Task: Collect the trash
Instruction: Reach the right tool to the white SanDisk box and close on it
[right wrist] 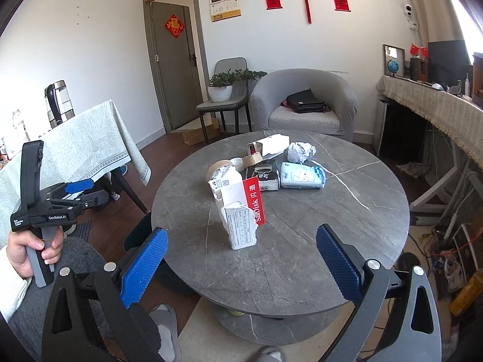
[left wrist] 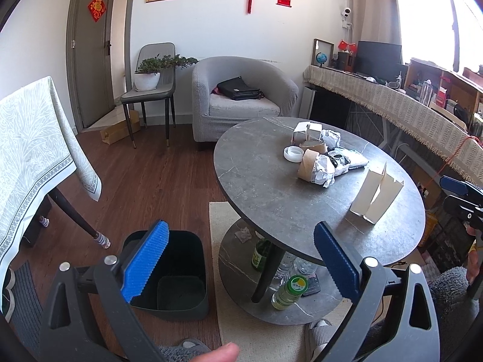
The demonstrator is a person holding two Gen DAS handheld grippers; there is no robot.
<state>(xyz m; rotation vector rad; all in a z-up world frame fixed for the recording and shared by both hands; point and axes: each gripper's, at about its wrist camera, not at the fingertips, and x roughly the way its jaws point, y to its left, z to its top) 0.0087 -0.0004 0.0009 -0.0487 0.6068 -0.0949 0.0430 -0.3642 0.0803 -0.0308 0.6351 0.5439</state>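
Just beyond the right gripper's point(right wrist: 241, 259) parted jaws, torn box point(right wrist: 241, 211).

The near half of the round table point(right wrist: 302, 241) was left bare except for an upright torn SanDisk box point(right wrist: 241, 211). Farther back, passage was blocked by clustered trash point(right wrist: 271, 166). The bin point(left wrist: 175, 271) mouth stood unobstructed.

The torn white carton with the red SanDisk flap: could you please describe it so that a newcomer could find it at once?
Start at the round grey marble-patterned table. The torn white carton with the red SanDisk flap stands upright on it, apart from the trash pile behind it and nearest the open right gripper. Unlike its neighbours, it stands tall and bears red lettering.
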